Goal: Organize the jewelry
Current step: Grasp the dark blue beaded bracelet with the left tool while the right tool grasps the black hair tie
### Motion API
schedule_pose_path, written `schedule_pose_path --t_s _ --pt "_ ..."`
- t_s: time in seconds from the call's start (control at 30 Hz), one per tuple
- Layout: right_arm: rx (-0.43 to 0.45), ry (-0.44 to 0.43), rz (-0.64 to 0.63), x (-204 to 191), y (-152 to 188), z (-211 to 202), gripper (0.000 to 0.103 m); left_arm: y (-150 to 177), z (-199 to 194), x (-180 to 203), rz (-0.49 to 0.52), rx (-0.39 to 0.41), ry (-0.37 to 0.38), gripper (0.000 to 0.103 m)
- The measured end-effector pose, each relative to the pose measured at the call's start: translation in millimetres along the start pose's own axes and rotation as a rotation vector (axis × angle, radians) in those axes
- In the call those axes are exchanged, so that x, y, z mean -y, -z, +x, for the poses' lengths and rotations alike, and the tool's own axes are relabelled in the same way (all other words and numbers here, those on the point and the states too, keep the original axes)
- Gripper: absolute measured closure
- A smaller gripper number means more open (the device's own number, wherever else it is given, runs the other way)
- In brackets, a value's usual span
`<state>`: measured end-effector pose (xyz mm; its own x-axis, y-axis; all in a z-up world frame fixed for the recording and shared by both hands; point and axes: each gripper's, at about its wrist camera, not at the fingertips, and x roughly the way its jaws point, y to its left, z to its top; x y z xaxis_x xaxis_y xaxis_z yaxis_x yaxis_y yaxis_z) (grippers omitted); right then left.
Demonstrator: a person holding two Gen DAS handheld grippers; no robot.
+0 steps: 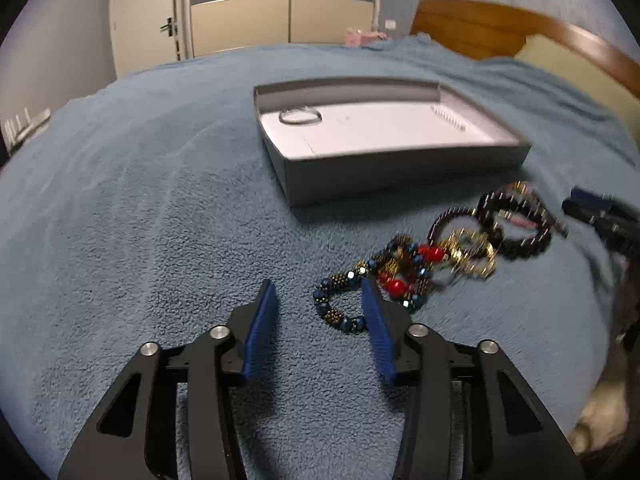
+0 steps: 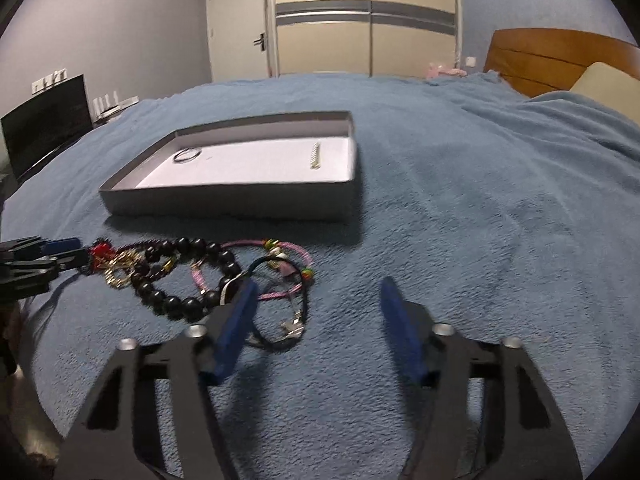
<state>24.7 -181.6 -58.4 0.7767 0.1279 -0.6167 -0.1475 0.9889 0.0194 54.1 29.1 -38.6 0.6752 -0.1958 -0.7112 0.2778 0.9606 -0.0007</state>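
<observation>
Jaws: both grippers' apart | surface: blue blanket (image 2: 460,200), grey box (image 2: 224,200) | room: wardrobe (image 2: 366,20), door (image 2: 236,26)

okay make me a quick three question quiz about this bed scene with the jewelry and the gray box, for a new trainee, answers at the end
1. True or false: the gray box already holds a silver ring.
2. Which is nearest the left gripper? A) blue beaded bracelet B) black bead bracelet C) pink cord bracelet
3. Fill in: both the left gripper and the right gripper have their jaws ____.

Key: 1 true; 2 A; 3 open
</observation>
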Motion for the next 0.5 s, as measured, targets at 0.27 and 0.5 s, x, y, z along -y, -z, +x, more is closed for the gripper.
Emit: schedule_pose_path --t_s 0.27,0.5 --pt "-0.045 -0.012 -0.048 -12.3 5.0 6.4 0.074 1.9 -0.1 4.6 0.042 0.008 -0.017 0.089" --pt "-0.075 0.003 -0.038 -8.8 4.8 18.3 0.083 1.0 -1.2 4.4 0.043 0.028 -0.018 0.093"
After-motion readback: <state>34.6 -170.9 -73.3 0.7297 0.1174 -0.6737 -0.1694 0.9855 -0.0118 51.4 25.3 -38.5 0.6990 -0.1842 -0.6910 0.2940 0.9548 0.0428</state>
